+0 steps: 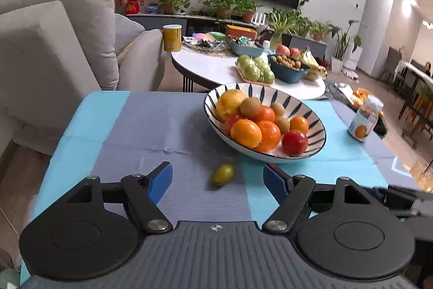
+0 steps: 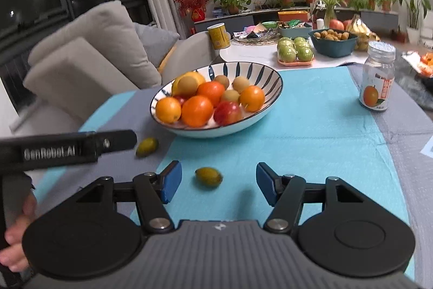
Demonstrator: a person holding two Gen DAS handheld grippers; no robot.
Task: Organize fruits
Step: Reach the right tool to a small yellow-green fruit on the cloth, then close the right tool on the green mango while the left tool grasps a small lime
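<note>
A striped bowl (image 1: pixel 311 113) (image 2: pixel 270 70) full of oranges, kiwis, apples and a yellow fruit stands on the blue and grey cloth. Two small green-yellow fruits lie loose on the cloth in front of it. My left gripper (image 1: pixel 217 179) is open and empty, with one small fruit (image 1: pixel 223 174) (image 2: pixel 147 146) between its blue pads, just ahead. My right gripper (image 2: pixel 218 182) is open and empty, with the other small fruit (image 2: pixel 209 175) between its pads. The left gripper's body (image 2: pixel 67 148) shows at the left of the right wrist view.
A glass jar with an orange label (image 1: pixel 364 117) (image 2: pixel 376 78) stands right of the bowl. A grey sofa (image 1: pixel 54 45) is at the left. Behind, a white table (image 1: pixel 211 67) carries green apples, a dark bowl and a yellow can.
</note>
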